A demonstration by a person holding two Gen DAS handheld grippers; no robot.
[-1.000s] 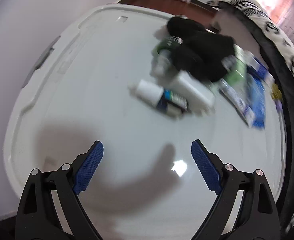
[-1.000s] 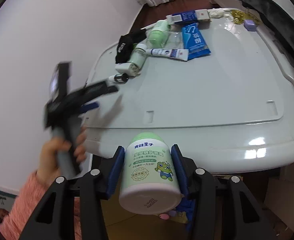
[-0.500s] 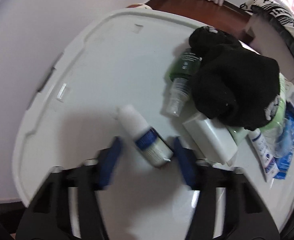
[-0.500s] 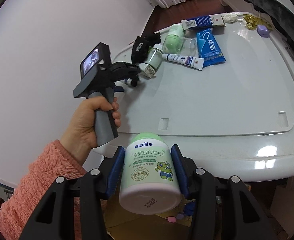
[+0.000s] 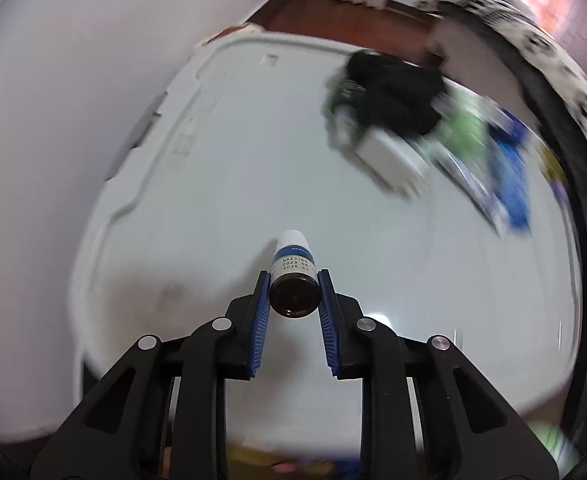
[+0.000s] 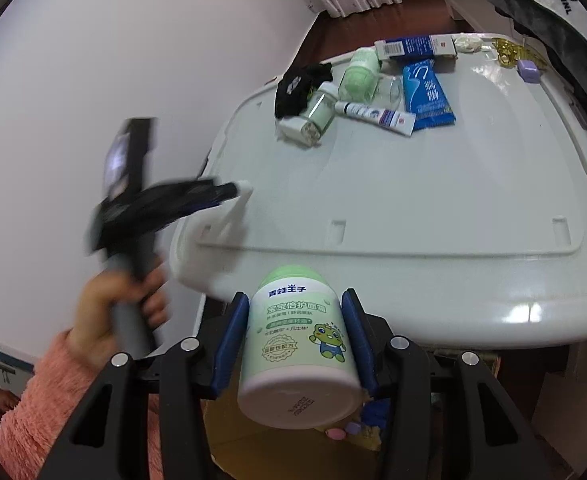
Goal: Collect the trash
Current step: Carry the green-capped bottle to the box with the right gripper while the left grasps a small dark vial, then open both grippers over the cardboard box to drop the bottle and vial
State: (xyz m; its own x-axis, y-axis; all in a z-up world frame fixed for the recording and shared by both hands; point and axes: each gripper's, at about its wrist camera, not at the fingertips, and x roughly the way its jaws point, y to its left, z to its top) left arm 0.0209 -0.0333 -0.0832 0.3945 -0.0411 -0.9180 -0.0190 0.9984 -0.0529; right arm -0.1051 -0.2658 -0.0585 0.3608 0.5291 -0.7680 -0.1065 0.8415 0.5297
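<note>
Both tongs are clamped on trash, left tongs (image 5: 294, 294) on a vial (image 5: 293, 276), right tongs (image 6: 295, 336) on a jar (image 6: 299, 354), while tubes, bottles and a black cloth (image 6: 299, 86) wait on the bench (image 6: 433, 184).

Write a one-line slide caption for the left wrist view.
Left gripper shut on a small brown dropper bottle above the white bin lid, blurred clutter beyond.

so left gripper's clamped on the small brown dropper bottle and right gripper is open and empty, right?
Not quite. The right wrist view shows the right gripper shut on the green cream jar. The left gripper does clamp the small brown dropper bottle.
</note>
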